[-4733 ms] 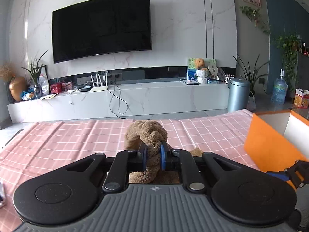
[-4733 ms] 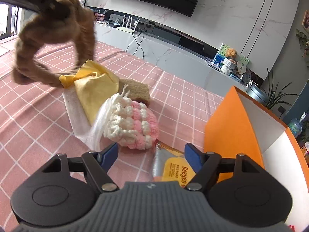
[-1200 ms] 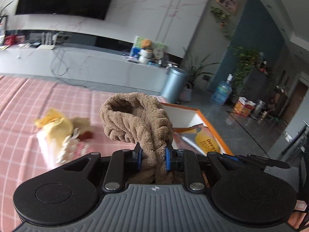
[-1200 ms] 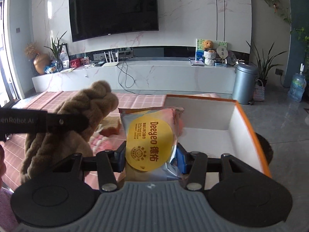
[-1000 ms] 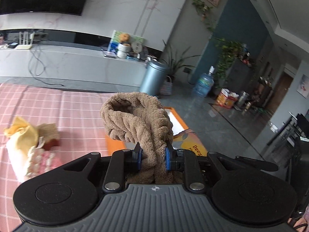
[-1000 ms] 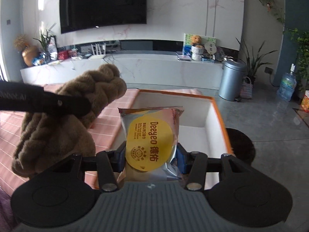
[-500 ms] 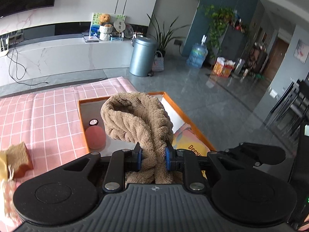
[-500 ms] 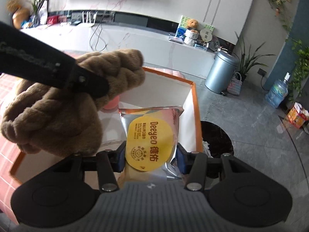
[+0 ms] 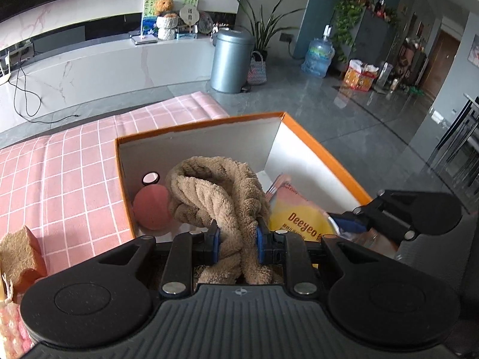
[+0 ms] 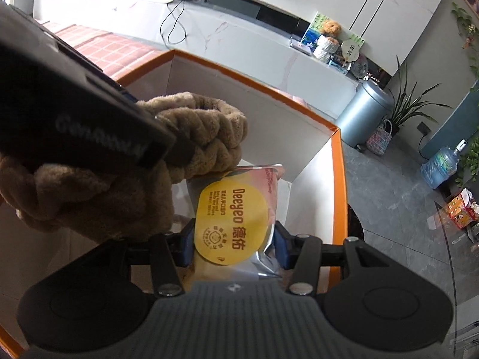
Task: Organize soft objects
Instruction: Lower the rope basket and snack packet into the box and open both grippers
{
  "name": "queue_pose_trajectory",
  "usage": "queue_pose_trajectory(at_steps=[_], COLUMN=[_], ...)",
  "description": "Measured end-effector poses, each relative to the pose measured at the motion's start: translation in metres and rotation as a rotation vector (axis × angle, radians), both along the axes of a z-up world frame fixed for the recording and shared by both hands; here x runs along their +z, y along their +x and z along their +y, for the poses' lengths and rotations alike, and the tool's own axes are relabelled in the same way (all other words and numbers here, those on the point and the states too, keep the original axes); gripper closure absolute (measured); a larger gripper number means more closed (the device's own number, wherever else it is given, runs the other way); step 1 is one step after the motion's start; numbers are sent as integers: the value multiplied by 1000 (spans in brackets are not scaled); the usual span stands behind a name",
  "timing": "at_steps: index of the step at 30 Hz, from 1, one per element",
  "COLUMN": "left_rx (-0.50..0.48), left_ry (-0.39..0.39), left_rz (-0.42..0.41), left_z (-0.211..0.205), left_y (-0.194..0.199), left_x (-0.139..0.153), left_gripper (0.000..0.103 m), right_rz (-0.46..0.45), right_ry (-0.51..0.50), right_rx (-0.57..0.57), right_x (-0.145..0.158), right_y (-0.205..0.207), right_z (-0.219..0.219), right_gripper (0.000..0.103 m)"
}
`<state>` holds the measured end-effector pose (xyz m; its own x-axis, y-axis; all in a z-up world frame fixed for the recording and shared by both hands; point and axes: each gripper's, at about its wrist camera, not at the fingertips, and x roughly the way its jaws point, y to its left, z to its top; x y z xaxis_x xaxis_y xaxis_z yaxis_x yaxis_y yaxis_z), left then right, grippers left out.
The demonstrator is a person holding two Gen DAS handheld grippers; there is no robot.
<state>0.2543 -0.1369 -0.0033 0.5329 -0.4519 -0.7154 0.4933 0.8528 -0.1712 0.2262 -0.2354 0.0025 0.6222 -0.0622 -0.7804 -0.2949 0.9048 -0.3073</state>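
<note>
My left gripper (image 9: 236, 243) is shut on a brown braided plush headband (image 9: 215, 193) and holds it over the orange box (image 9: 323, 149) with white inner walls. My right gripper (image 10: 232, 246) is shut on a wipes packet (image 10: 232, 221) with a yellow "Deeyeo" label, held inside the same box (image 10: 339, 173). The headband (image 10: 125, 179) hangs just left of the packet in the right wrist view, under the left gripper's black body. The packet (image 9: 299, 218) shows beside the headband in the left wrist view. A pink round sponge (image 9: 151, 209) lies in the box's left corner.
A brown sponge block (image 9: 19, 255) and a pink-white crocheted piece (image 9: 12, 326) lie on the pink checked tablecloth (image 9: 66, 179) left of the box. A grey bin (image 9: 230, 59) stands on the floor beyond the table's end.
Both grippers have moved from above the tablecloth to over the box and tipped downward. The headband and packet have sunk lower into the box. Both grips are unchanged.
</note>
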Motion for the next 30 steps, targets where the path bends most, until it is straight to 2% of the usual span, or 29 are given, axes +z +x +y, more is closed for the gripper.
queue_pose_trajectory(at_steps=[5, 9, 13, 17, 24, 26, 30], left_rx=[-9, -20, -32, -73, -87, -75, -56], left_ry=[50, 105, 142, 164, 172, 185, 162], left_rz=[4, -2, -6, 20, 107, 101, 90], left_z=[-6, -14, -19, -26, -32, -32, -27], left_y=[0, -1, -6, -6, 1, -4, -9], left_x=[-3, -2, -4, -8, -22, -24, -18], left_gripper=[77, 74, 74, 75, 76, 74, 48], right_rz=[49, 22, 16, 0, 0, -5, -15], right_ry=[-38, -98, -105, -125, -123, -119, -108], right_rx=[7, 30, 41, 63, 61, 57, 51], right_x=[-2, -2, 3, 7, 13, 14, 17], right_y=[9, 5, -2, -14, -30, -34, -40], right_z=[3, 8, 7, 4, 2, 1, 2], right_gripper=[51, 47, 41, 35, 34, 33, 30])
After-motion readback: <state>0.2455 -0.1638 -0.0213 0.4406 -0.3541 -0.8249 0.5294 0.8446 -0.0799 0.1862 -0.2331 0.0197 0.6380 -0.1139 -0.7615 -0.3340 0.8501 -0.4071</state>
